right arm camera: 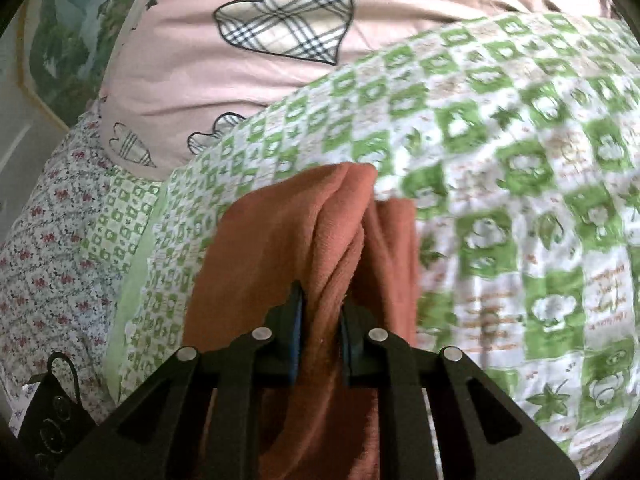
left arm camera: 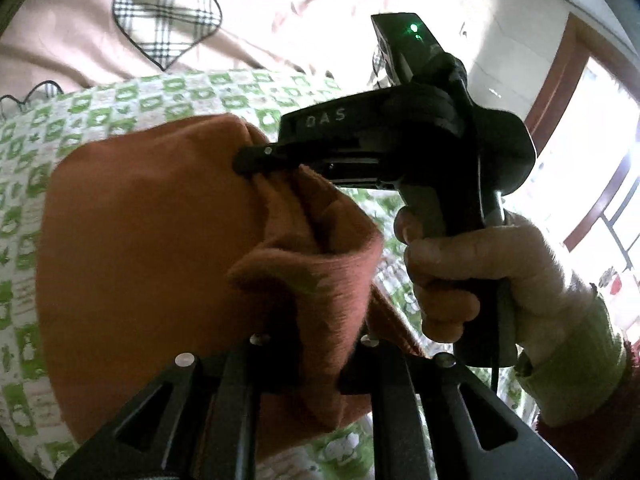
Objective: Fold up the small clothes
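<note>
Between the blue-padded fingers of the right claw, a bunched fold of the rust-orange garment is clamped tight; in the right wrist view the cloth runs lengthwise from 6 o'clock up toward 12, ending in a rounded, gathered tip. The left claw is also closed on the same garment, whose cloth drapes over and between its fingers and billows out toward 9 o'clock. In the left wrist view the right claw comes in from 3 o'clock, its tips pinching a pleated edge, gripped by a hand in a pale green sleeve. The garment is a soft, fine-knit fabric, plain in colour, creased into deep folds. It hangs above a green-and-white checked bedspread. Beyond, at 12 o'clock, lies a pink cover with plaid hearts.
</note>
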The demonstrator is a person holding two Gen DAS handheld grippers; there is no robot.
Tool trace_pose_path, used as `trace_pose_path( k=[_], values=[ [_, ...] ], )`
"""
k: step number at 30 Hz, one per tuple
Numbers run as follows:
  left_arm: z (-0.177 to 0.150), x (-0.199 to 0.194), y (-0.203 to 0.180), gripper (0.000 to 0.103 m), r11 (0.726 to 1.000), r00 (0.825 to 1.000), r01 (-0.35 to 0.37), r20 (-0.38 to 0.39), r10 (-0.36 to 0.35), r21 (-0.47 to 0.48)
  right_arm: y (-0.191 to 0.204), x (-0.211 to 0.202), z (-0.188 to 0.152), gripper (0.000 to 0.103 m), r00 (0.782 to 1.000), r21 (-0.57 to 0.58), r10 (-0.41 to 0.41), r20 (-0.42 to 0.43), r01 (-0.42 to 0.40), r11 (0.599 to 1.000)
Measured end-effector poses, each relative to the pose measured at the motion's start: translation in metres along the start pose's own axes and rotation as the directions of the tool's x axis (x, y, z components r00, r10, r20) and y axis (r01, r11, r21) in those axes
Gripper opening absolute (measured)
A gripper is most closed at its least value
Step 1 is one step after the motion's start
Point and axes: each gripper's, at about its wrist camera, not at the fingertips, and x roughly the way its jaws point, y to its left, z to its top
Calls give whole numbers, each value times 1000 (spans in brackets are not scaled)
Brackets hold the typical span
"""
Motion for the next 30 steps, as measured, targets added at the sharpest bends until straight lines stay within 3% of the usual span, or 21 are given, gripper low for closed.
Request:
trace_pose_path(
  k=[5, 9, 13, 16, 18, 23, 26, 30],
  values=[
    [-11, 7, 0, 20, 1000, 999, 12, -43, -12, -1, -8, 9, -9, 17, 1000, 3, 3, -18, -3, 1000],
    [-21, -6, 0, 37, 999, 997, 42, -68, -41, 20, -5, 3, -13, 20, 1000, -3, -19, -10, 19, 1000],
    [-37, -37, 9, 50, 998, 996, 52, -72, -49, 34, 2, -13, -23, 29, 994, -50, -108, 4, 108, 993],
    [-46, -62, 27, 59, 1000, 998, 31, -54, -31, -3, 5, -29, -33, 48, 978, -73, -207, 25, 208, 975],
    [-47, -75, 51, 68, 998, 999, -1, -41, -1, -57, 4, -39, -39, 54, 967, -70, -251, 35, 253, 965],
    [-48, -83, 114, 73, 971, 999, -34, -48, 23, -236, 0, -56, -43, 78, 992, 4, -107, 60, 107, 994],
    [-44, -73, 149, 74, 935, 997, 22, -62, -47, -353, 5, -42, -39, 79, 996, -1, -82, 30, 82, 997],
    [-36, -59, 172, 79, 904, 995, 53, -55, -85, -425, 3, -23, -40, 79, 999, 30, -41, -13, 42, 999]
  ],
)
